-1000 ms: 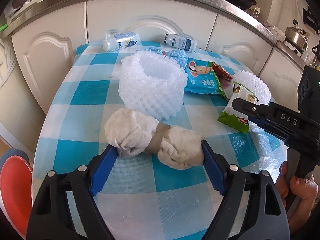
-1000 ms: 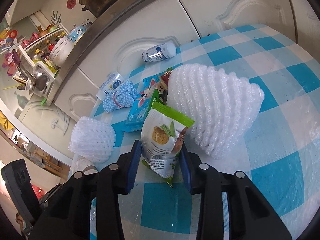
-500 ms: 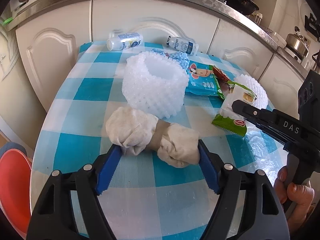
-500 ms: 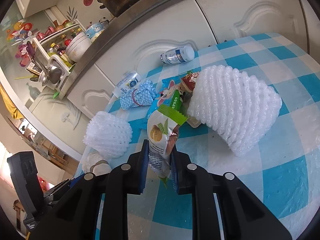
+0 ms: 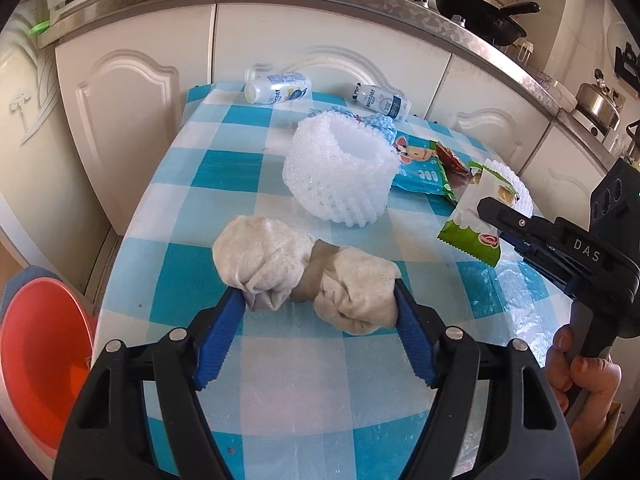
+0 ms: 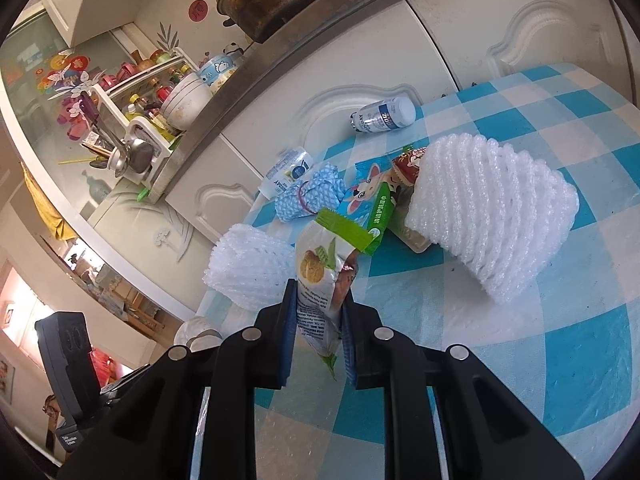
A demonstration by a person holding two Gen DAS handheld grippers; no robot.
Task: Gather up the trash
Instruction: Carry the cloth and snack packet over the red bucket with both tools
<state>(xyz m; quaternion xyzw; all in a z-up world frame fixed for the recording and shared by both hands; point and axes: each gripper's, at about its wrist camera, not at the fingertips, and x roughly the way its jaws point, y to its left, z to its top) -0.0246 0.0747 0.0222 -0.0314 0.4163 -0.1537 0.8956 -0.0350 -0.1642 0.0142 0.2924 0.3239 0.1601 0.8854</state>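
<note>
A crumpled off-white paper bundle (image 5: 260,256) tied at its middle with a brown band sits between the blue pads of my left gripper (image 5: 318,292). The pads press on both its ends, just above the blue checked table (image 5: 200,168). My right gripper (image 6: 319,288) is shut on a green and white snack wrapper (image 6: 320,256) and holds it upright off the cloth. The left wrist view shows that same wrapper (image 5: 468,232) in the right gripper (image 5: 492,208) at the right, with a person's hand (image 5: 580,368) on the handle.
Two white foam fruit nets (image 6: 492,208) (image 6: 248,268), a blue snack packet (image 5: 420,168), a blue foam net (image 6: 312,196) and two small bottles (image 5: 278,88) (image 5: 382,100) lie on the table. White cabinets stand behind. A red bin (image 5: 40,344) sits low at the left.
The right jaws closed onto the snack wrapper and raised it off the table. The left jaws narrowed onto the paper bundle and drew back from the foam net with it.
</note>
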